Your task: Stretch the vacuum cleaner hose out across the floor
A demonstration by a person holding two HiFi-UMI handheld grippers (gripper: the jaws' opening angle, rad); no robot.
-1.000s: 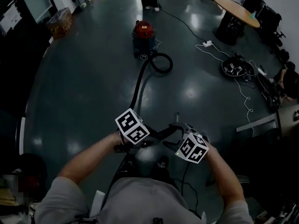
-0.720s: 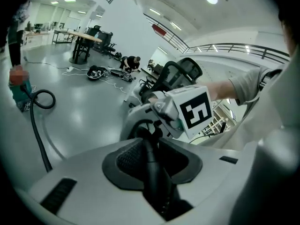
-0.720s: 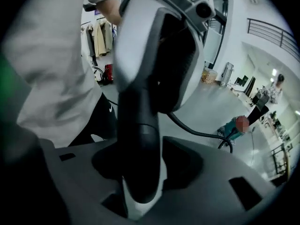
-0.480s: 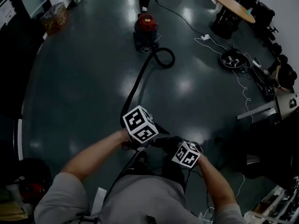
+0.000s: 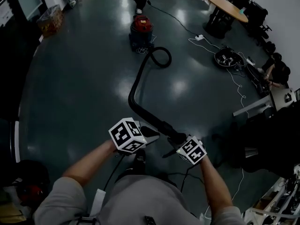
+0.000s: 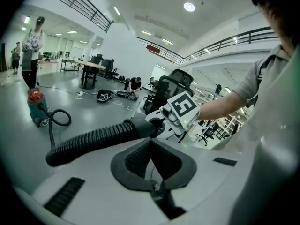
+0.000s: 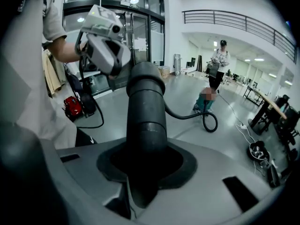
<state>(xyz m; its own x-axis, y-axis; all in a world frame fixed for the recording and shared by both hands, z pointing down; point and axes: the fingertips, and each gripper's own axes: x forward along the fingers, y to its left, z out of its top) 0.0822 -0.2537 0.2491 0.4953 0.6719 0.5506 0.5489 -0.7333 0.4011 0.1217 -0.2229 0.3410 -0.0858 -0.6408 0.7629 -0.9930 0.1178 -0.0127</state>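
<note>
Hose (image 5: 133, 86) end hidden inside right gripper (image 7: 143, 172) jaws, just closed round it; left gripper (image 6: 151, 161) jaws together, empty, beside hose.

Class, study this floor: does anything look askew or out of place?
The hose curls into a loop beside the vacuum cleaner rather than lying straight; cables lie tangled at the right.

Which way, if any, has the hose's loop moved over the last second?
No. The loop still lies curled just right of the vacuum, as before.
</note>
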